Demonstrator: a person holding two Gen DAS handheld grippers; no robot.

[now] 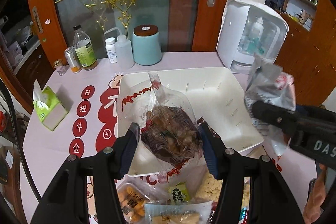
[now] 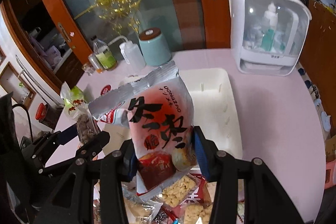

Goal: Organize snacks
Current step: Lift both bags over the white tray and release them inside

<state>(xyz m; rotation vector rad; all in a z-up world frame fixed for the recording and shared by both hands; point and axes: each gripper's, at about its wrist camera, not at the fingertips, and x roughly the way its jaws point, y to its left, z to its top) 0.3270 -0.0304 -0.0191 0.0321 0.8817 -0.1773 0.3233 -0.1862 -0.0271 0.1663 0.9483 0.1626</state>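
Observation:
My left gripper (image 1: pixel 168 140) is shut on a clear bag of brown snacks (image 1: pixel 170 119), held above the near left part of the white tray (image 1: pixel 210 72). My right gripper (image 2: pixel 163 152) is shut on a pink and silver packet with black characters (image 2: pixel 159 114), raised over the tray's (image 2: pixel 231 119) near edge. From the left wrist view the right gripper (image 1: pixel 258 112) and its crumpled packet (image 1: pixel 271 87) hang at the tray's right side. From the right wrist view the left gripper (image 2: pixel 84 135) with the brown snack bag (image 2: pixel 86 125) is at the left. A heap of snack packs (image 1: pixel 168 198) lies below both grippers.
Along the back stand a pale blue jar (image 1: pixel 147 45), a squeeze bottle (image 1: pixel 124 49), a pill bottle (image 1: pixel 111 49), a green-labelled bottle (image 1: pixel 84 49) and a small can (image 1: pixel 72 59). A white cabinet with a clear door (image 1: pixel 252 35) sits back right. A green tissue pack (image 1: pixel 50 106) lies left.

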